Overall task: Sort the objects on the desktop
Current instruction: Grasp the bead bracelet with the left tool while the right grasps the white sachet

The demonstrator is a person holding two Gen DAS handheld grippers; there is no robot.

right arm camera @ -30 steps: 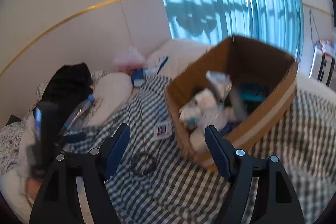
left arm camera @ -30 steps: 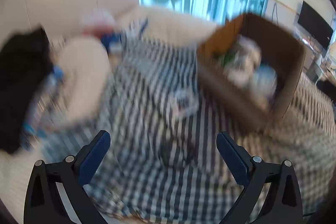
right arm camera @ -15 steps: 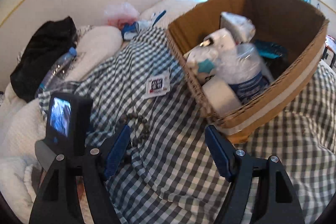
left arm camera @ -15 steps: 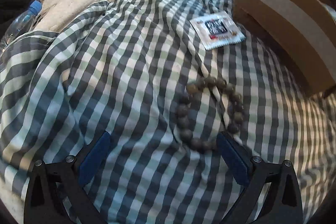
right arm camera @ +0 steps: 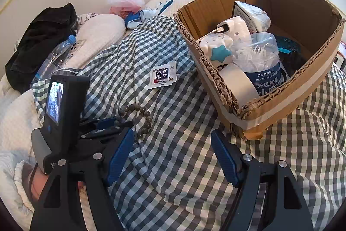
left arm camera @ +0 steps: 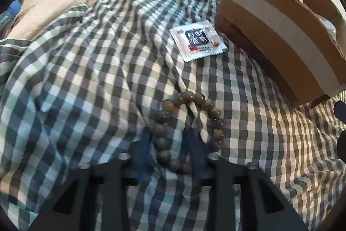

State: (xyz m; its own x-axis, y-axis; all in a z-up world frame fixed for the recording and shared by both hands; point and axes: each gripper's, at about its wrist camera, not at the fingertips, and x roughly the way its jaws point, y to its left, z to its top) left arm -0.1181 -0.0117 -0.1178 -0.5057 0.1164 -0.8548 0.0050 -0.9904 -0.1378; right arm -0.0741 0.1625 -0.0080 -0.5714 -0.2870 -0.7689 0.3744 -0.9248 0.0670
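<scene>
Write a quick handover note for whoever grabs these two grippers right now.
Left gripper: down on the checked blanket, fingers partly closed around one side of the bead bracelet; whether it grips yet, I can't tell.
Right gripper: open, holding nothing, above the blanket in front of the cardboard box.
Done: the box already holds tape, floss picks and other small things.
Left: bracelet and the small white packet, both on the blanket beside the box.

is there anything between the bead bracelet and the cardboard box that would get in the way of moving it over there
Nothing visible blocks it. Between the bead bracelet and the cardboard box lies only rumpled checked cloth. The small white sachet lies off to the side.
</scene>
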